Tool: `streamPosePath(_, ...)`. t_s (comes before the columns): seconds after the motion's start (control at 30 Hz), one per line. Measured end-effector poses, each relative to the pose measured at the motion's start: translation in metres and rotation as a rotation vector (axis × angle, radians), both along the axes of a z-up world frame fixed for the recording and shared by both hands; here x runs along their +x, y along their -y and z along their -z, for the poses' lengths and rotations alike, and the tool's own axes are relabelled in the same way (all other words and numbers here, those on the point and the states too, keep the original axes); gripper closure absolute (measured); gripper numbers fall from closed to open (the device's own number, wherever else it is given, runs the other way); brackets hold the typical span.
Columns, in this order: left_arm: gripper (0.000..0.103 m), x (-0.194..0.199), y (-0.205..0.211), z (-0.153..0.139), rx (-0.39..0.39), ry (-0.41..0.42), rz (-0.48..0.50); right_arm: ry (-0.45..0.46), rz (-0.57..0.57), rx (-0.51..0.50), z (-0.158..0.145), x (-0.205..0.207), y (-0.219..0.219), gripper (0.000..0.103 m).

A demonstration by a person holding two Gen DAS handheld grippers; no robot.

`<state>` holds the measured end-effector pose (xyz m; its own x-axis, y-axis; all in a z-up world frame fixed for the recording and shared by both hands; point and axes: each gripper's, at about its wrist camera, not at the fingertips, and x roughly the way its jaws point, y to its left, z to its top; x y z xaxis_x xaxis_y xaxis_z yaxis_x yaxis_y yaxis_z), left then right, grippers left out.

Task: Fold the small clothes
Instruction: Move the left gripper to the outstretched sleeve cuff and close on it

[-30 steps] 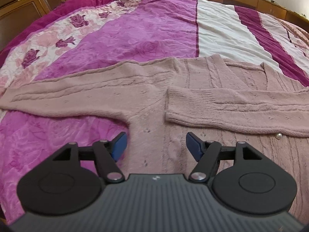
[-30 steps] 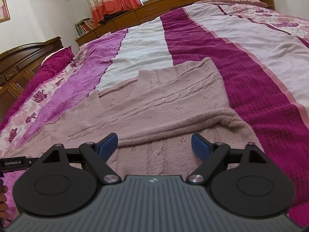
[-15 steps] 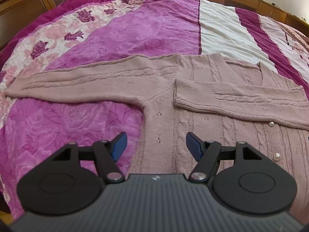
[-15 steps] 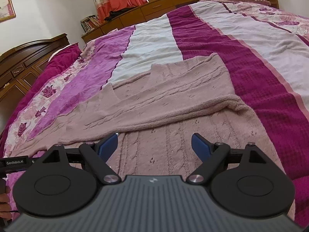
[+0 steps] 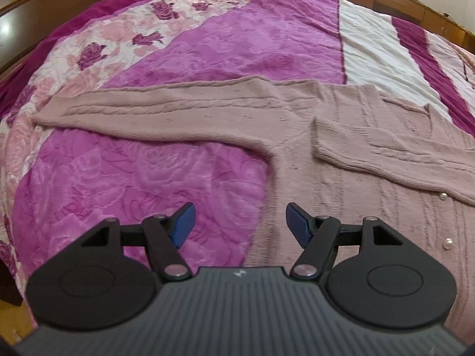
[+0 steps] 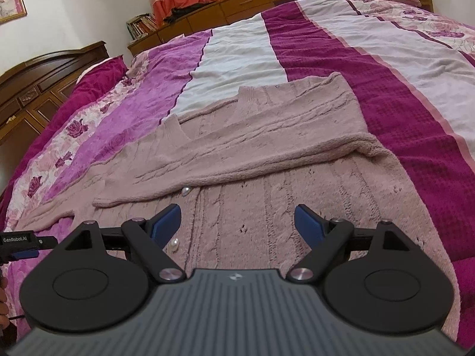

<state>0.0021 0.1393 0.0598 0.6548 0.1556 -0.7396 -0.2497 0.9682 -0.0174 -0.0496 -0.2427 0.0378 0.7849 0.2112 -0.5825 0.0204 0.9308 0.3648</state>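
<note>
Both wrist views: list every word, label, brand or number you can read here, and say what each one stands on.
"GenRobot.AI": white lettering on the black device at the left edge of the right wrist view.
Small pale logo marks on the left gripper body and the right gripper body: symbols only, no letters.
Book spines on the shelf by the curtain: too small to read.
Nothing readable in the left wrist view.

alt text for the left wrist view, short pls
A pink knit cardigan lies flat on a bed with a magenta floral bedspread: one sleeve stretches out to the left, the other sleeve is folded across the body. The open, empty left gripper hovers over the cardigan's side edge.
</note>
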Motion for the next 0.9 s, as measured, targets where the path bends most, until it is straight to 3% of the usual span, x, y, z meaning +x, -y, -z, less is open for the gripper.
streamPosePath(0.27,0.034,0.004,-0.034,0.005,0.006,-0.008,-0.075,-0.031,0.006,-0.022,0.007,0.003,-0.004,0.015)
streamPosePath(0.5,0.034,0.018,-0.082,0.007,-0.054,0.009,-0.197,-0.055,0.022,-0.046,0.014,0.009,-0.004,0.015)
streamPosePath(0.77,0.034,0.046,-0.139,0.018,-0.264,0.041,-0.344,-0.063,0.021,-0.082,0.02,0.013,-0.008,0.015)
streamPosePath(0.9,0.034,0.057,-0.153,0.024,-0.316,0.065,-0.408,-0.059,0.027,-0.089,0.02,0.013,-0.008,0.015)
